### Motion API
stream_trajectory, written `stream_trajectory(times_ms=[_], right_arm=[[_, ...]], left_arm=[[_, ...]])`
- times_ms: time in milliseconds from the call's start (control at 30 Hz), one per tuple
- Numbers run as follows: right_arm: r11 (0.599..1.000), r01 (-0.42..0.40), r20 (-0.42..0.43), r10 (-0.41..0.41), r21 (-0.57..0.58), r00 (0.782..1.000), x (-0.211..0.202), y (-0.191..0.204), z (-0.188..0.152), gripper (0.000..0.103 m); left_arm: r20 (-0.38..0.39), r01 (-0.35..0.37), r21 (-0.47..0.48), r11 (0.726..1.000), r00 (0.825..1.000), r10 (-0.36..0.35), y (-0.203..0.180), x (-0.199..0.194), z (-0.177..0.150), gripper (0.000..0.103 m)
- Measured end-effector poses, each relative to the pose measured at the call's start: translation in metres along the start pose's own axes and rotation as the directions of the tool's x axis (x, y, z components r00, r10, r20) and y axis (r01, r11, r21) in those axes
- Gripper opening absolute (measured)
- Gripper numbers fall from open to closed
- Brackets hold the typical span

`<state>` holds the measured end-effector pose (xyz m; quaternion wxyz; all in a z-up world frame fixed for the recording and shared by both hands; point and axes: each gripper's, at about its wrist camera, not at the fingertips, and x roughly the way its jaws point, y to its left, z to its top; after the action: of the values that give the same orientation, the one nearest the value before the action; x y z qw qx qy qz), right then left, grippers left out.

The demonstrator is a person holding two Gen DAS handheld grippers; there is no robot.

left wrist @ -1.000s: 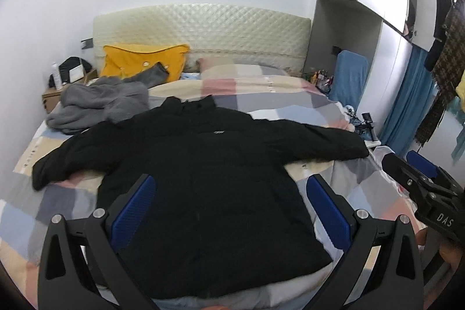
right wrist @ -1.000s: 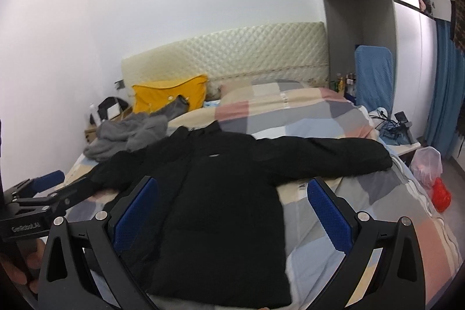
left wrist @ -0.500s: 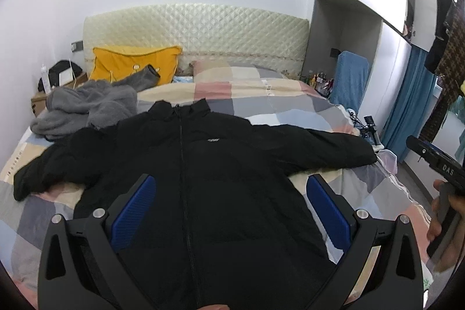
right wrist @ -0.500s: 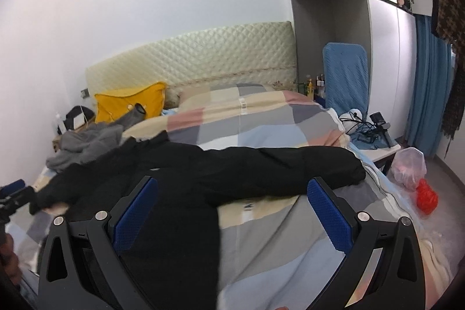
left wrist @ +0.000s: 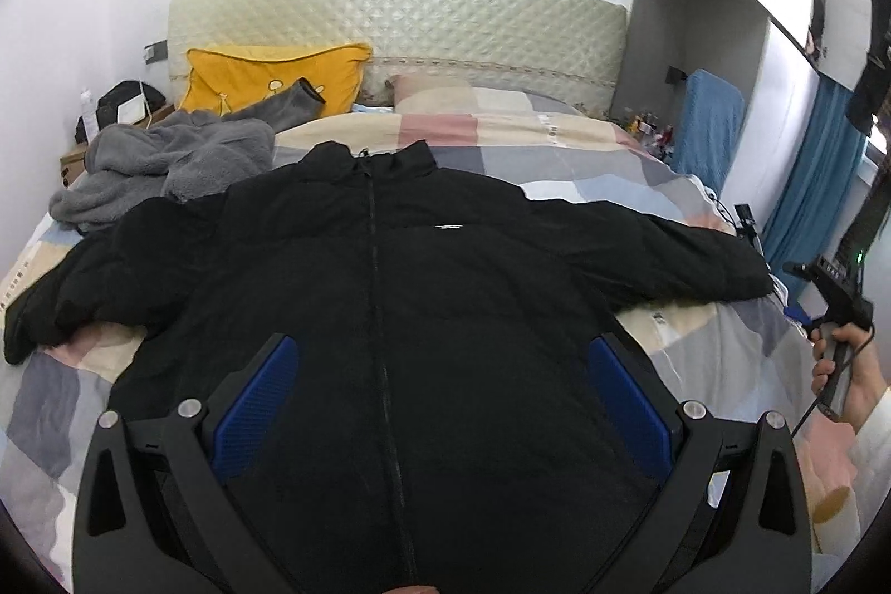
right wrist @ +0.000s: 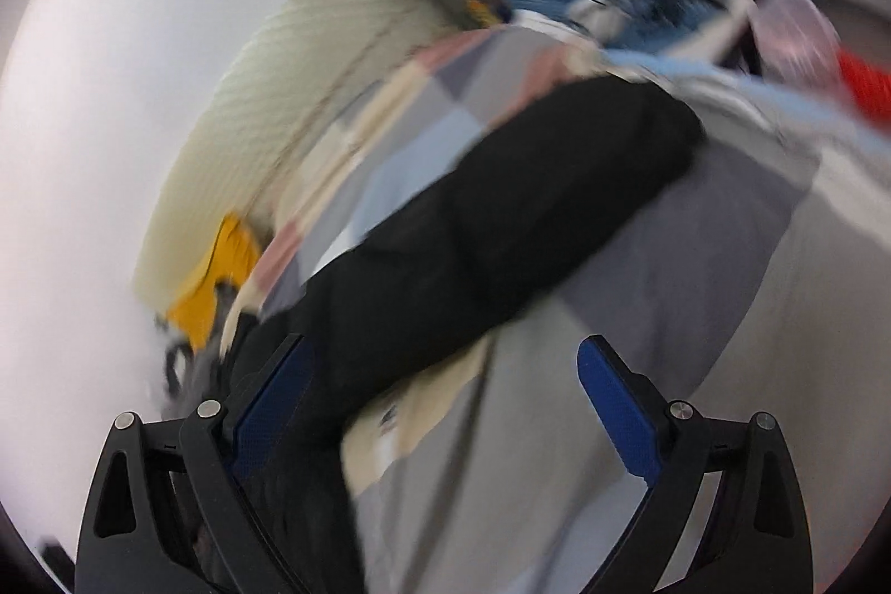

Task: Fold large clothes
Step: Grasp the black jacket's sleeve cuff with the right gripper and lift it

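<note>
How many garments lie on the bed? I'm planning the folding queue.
2: a black jacket spread flat mid-bed, and a grey fleece bunched beside its far-left shoulder. More may be hidden.

Black zip-front puffer jacket point(left wrist: 390, 293) lies spread flat over the patchwork checked bedspread point(left wrist: 557, 148), leaving bare cover beyond its collar up to the cream quilted headboard point(left wrist: 401, 15), and under both outstretched sleeves. Crumpled grey fleece garment point(left wrist: 167, 160) crowds the jacket's left shoulder, with a yellow square cushion point(left wrist: 267, 76) behind it. The right sleeve end reaches the bed's edge, near a blue-draped chair point(left wrist: 707, 121).
</note>
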<state>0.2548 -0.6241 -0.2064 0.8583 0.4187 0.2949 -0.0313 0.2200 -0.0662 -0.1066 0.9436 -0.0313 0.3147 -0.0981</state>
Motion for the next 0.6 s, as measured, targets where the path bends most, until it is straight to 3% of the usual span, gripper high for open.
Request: stream_trajectory(times_ms=[133, 233, 333, 400, 467, 500, 567, 600], right_arm=[[0.988, 0.015, 0.03, -0.019, 0.152, 0.999, 0.037, -0.043, 0.019, 0.096], [0.986, 0.084, 0.029, -0.089, 0.147, 0.996, 0.062, -0.056, 0.042, 0.095], [0.976, 0.076, 0.092, -0.097, 0.205, 0.991, 0.076, -0.066, 0.064, 0.095], [0.984, 0.1, 0.128, -0.119, 0.146, 0.985, 0.086, -0.055, 0.08, 0.083], [0.985, 0.119, 0.13, -0.135, 0.125, 0.982, 0.097, -0.05, 0.091, 0.059], [0.982, 0.121, 0.139, -0.141, 0.142, 0.98, 0.1, -0.049, 0.095, 0.052], [0.978, 0.142, 0.187, -0.169, 0.153, 0.968, 0.099, -0.043, 0.101, 0.021], [0.975, 0.168, 0.211, -0.197, 0.147, 0.957, 0.099, -0.038, 0.106, 0.017]], left_arm=[[-0.028, 0.01, -0.056, 0.998, 1.0, -0.012, 0.017, 0.023, -0.003, 0.103], [-0.046, 0.002, -0.11, 0.994, 0.999, -0.007, 0.031, 0.034, -0.008, 0.103], [-0.032, -0.029, -0.121, 0.992, 0.999, 0.025, 0.044, 0.036, -0.014, 0.103], [-0.011, -0.083, -0.108, 0.991, 0.997, 0.082, 0.05, 0.037, -0.014, 0.103], [0.01, -0.114, -0.102, 0.988, 0.993, 0.115, 0.056, 0.039, -0.011, 0.103], [0.015, -0.118, -0.102, 0.988, 0.993, 0.12, 0.058, 0.039, -0.01, 0.103], [0.013, -0.12, -0.101, 0.988, 0.992, 0.122, 0.063, 0.043, -0.011, 0.103], [0.007, -0.12, -0.099, 0.988, 0.993, 0.121, 0.064, 0.045, -0.011, 0.103]])
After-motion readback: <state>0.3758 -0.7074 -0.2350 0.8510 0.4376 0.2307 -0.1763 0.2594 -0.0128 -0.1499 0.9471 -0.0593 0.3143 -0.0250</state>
